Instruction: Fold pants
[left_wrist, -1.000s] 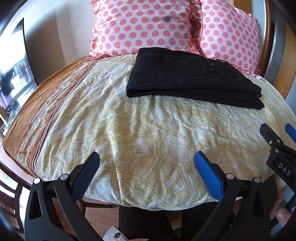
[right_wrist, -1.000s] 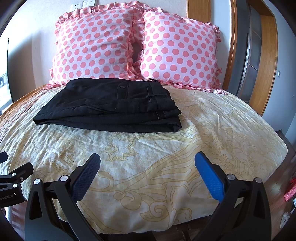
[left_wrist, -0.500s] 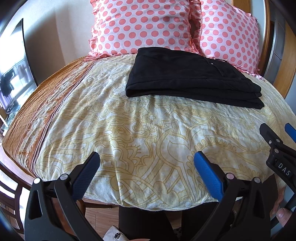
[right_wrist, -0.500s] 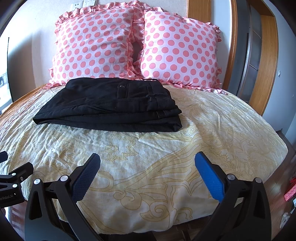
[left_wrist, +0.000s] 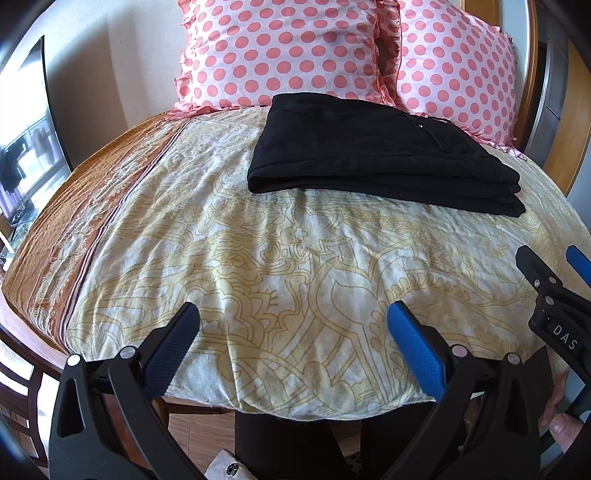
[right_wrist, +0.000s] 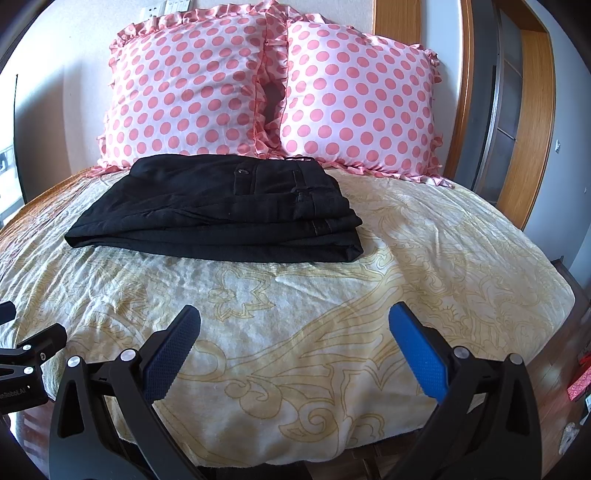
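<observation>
Black pants (left_wrist: 369, 151) (right_wrist: 229, 210) lie folded into a flat stack near the head of the bed, just in front of the pillows. My left gripper (left_wrist: 293, 332) hovers open over the foot end of the bed, far short of the pants, with nothing between its blue pads. My right gripper (right_wrist: 293, 332) is open too, over the near edge of the bed and well back from the pants. In the left wrist view the right gripper (left_wrist: 550, 269) shows at the right edge; the left gripper's black frame (right_wrist: 26, 354) shows at the left edge of the right wrist view.
A yellow patterned bedspread (left_wrist: 277, 258) (right_wrist: 424, 266) covers the bed, with an orange border (left_wrist: 92, 206) on the left. Two pink polka-dot pillows (right_wrist: 184, 92) (right_wrist: 358, 103) lean on the wall. A wooden door frame (right_wrist: 532, 122) stands at right. Wooden floor (left_wrist: 195, 432) lies below the bed edge.
Both grippers stay open and nearly still; the view shifts only slightly. The folded pants have not moved.
</observation>
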